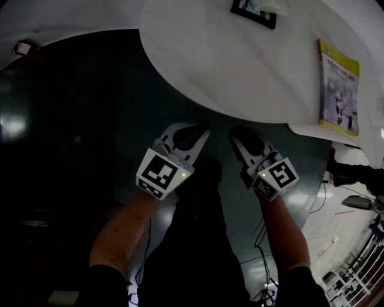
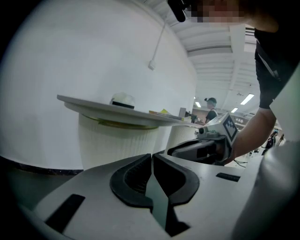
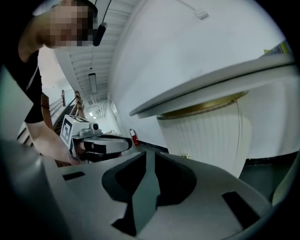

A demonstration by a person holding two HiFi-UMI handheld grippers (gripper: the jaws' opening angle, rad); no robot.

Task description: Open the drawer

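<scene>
- Left gripper (image 2: 152,157): jaws closed, pad tips touching, nothing between them.
- Right gripper (image 3: 150,155): jaws barely apart, with a thin slit between the pad tips and nothing in it.
- Head view: both grippers are held side by side at frame centre over the dark floor (image 1: 72,132). Their tips point toward the near edge of the round white worktop (image 1: 240,60), which fills the upper half of the frame.
- Worktop load: a yellow book (image 1: 339,87) at upper right, and a black-framed item (image 1: 253,12) at the top edge.
- Gripper views: the worktop slab sits above jaw level on a fluted white pedestal (image 2: 117,140). The pedestal stands ahead of both grippers and apart from them.
- Drawer: location cannot be determined, since no view shows it.
</scene>
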